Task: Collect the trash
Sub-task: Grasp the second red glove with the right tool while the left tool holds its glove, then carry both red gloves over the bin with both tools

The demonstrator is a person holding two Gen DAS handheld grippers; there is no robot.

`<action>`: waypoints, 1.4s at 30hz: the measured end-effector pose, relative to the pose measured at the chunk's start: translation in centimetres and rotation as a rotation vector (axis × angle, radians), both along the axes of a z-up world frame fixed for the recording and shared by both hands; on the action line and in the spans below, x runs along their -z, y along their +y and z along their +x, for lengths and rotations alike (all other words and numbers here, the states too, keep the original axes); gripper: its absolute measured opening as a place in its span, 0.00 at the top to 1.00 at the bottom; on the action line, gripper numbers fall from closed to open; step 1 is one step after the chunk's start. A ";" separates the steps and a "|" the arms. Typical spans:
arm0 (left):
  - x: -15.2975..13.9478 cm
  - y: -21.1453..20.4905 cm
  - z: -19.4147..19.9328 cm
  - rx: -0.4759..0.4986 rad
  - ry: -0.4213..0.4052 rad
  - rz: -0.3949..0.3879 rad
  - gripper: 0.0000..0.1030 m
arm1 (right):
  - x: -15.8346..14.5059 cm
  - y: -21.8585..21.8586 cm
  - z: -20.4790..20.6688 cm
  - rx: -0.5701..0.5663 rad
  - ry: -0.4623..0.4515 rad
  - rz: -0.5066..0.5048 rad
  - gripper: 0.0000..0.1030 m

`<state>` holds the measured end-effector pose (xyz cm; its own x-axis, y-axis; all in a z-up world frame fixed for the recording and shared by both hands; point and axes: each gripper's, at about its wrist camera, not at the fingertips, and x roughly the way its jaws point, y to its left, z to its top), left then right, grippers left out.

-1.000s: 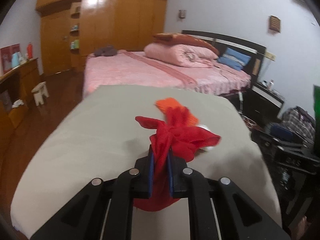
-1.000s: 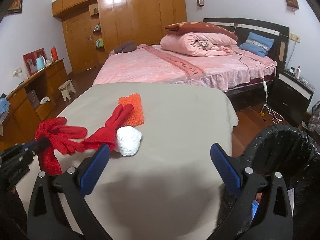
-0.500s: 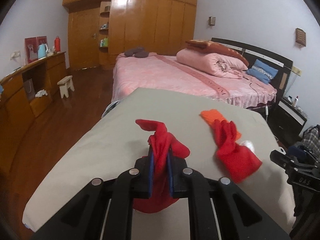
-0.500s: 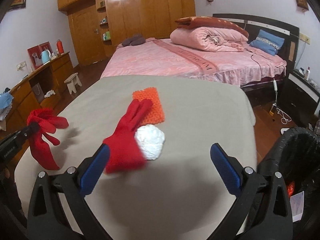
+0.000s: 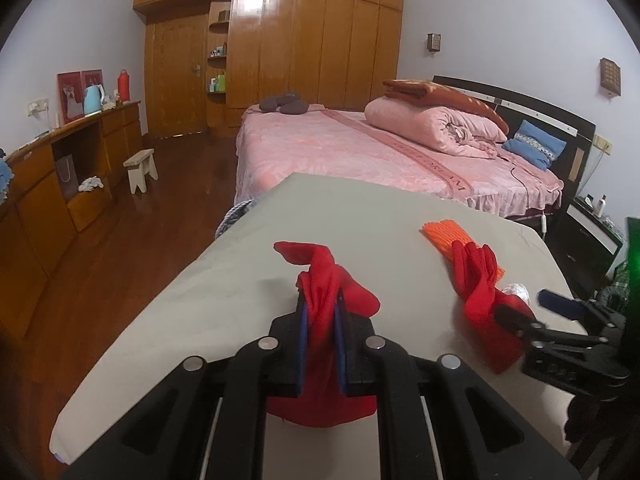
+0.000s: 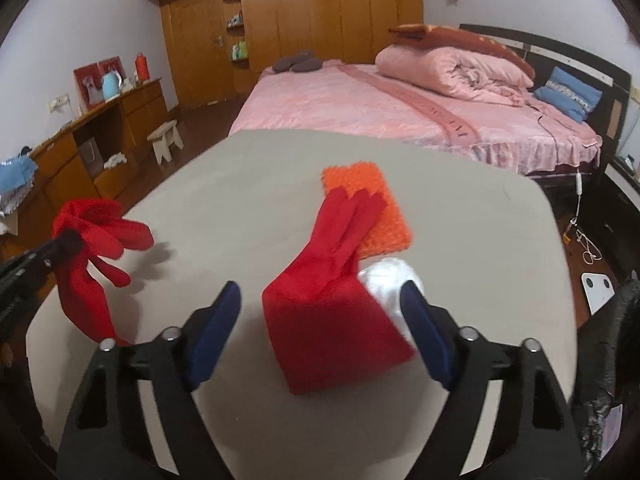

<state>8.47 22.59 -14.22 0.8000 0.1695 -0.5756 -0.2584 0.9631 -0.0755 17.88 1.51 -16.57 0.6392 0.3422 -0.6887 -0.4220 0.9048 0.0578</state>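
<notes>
at the left, the left gripper (image 5: 319,322) has its fingers (image 5: 301,344) pinched on a red glove (image 5: 328,292), lifted off the grey counter (image 5: 248,272) near its left edge; the cuff hangs below the fingers and the glove fingers flop above. right of it a second glove (image 6: 332,280) lies flat on the counter, its fingertips resting on an orange pad (image 6: 366,204) farther back. a white wad (image 6: 390,280) sits touching that glove's right side. the right gripper (image 6: 324,328) hovers over the cuff with its fingers (image 6: 216,320) set wide on either side, holding nothing. a black bin (image 6: 608,360) stands at the near right, off the counter.
</notes>
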 end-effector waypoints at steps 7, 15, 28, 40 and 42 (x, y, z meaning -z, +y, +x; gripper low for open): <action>0.1 -0.1 -0.2 0.009 0.005 -0.006 0.89 | 1.9 0.8 0.2 -0.041 0.057 -0.047 0.76; -0.1 -0.3 -0.6 0.021 -0.001 -0.008 0.89 | 1.1 -0.7 -0.7 -0.071 0.080 0.039 0.90; -2.2 -2.1 -0.7 0.068 -0.041 0.002 0.89 | -5.3 -3.3 -2.6 -0.095 0.006 0.159 0.90; -5.0 -4.9 -0.6 0.116 -0.089 0.008 0.89 | -9.2 -5.2 -4.2 -0.107 -0.056 0.213 0.93; -5.4 -5.4 -0.6 0.123 -0.094 0.008 0.89 | -9.6 -5.5 -4.4 -0.104 -0.064 0.218 0.93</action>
